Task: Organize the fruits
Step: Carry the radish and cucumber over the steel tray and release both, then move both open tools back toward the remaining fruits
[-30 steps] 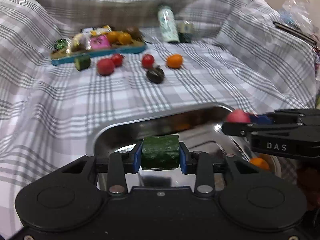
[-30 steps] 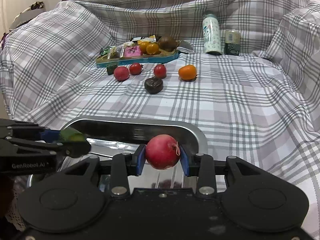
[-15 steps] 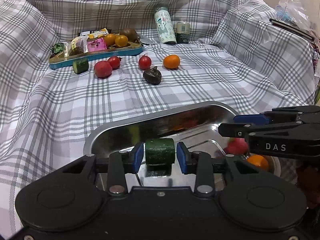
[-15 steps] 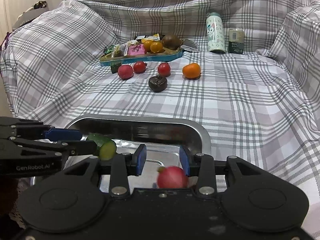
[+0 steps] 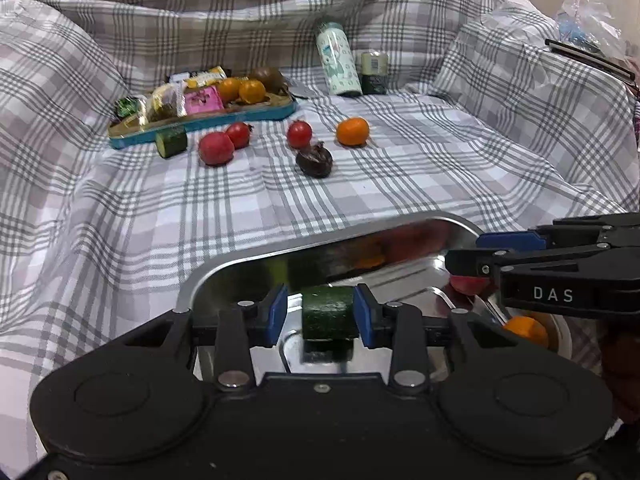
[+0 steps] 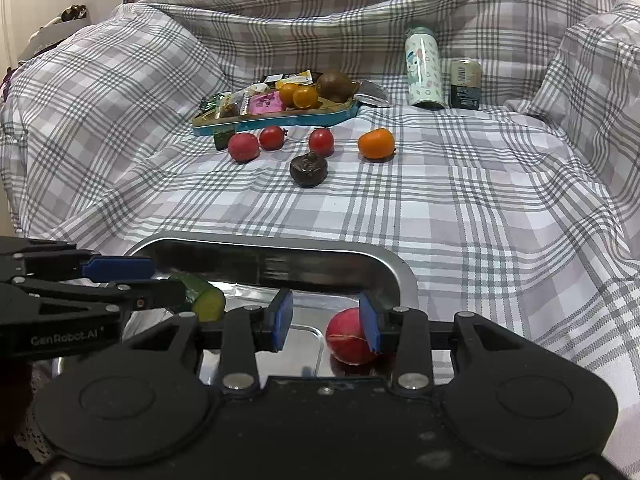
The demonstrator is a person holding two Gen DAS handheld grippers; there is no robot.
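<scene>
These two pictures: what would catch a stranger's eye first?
Probably the shiny metal tray in front, where a cucumber chunk sits between the blue-padded fingers of the left gripper. Further back, red and orange fruits lie scattered on the checked cloth before a teal snack tray.

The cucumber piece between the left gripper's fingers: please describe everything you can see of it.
The cucumber piece is a short cylinder with dark green, glossy, slightly bumpy skin and a pale yellow-green cut face, seen in the right wrist view. It lies on its side in the metal tray. The left gripper is open around it: a gap shows at the left pad, while the right pad looks close or touching.
</scene>
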